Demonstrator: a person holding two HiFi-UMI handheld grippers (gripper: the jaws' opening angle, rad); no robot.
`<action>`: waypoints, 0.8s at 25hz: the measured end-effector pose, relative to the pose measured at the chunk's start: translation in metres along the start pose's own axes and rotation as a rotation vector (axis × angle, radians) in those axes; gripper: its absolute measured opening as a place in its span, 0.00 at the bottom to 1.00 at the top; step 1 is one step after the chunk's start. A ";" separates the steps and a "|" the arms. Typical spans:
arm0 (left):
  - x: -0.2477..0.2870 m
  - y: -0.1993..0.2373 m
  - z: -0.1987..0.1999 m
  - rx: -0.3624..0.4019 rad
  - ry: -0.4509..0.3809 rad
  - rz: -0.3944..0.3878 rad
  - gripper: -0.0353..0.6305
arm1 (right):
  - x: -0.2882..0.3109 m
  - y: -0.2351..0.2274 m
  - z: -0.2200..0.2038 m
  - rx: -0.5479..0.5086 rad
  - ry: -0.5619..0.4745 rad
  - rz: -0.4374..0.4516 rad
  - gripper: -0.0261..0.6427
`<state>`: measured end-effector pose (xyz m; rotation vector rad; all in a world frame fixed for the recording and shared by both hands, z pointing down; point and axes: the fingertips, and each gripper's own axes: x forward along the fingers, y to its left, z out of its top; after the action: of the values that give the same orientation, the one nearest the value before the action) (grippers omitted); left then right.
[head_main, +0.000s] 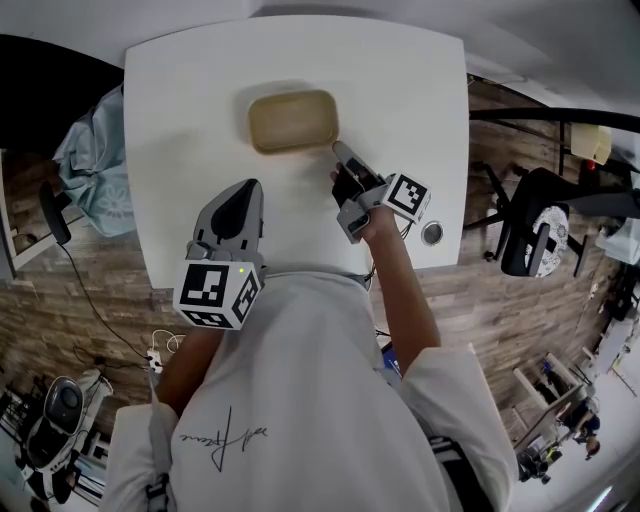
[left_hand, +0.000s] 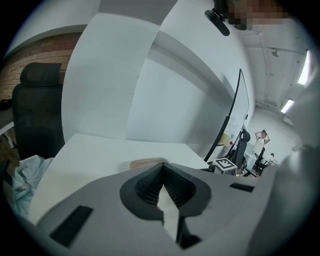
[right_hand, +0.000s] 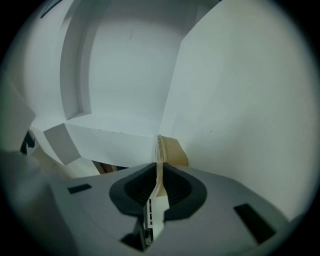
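Right gripper (head_main: 340, 150) fingers pinched on tray (head_main: 292, 120) rim at right corner. Left gripper (head_main: 246, 188) fingers together, empty, just short of tray, over surface (head_main: 400, 80).

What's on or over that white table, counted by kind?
tan tray: 1
grippers: 2, the left gripper shut and empty, the right gripper shut on the tray's rim
small round silver object: 1
Total: 4
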<state>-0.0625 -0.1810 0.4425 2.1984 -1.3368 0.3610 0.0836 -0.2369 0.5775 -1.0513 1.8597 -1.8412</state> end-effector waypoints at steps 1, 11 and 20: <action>0.000 0.000 0.000 0.001 0.000 0.001 0.06 | 0.000 0.000 0.000 0.002 -0.001 0.004 0.11; 0.000 0.001 0.000 0.001 0.000 0.000 0.06 | 0.000 0.002 0.002 0.021 -0.014 0.027 0.06; -0.001 0.002 0.000 -0.001 -0.009 -0.001 0.06 | -0.002 0.007 0.000 0.029 -0.014 0.056 0.06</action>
<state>-0.0647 -0.1807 0.4425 2.2025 -1.3409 0.3507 0.0832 -0.2365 0.5700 -0.9896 1.8297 -1.8197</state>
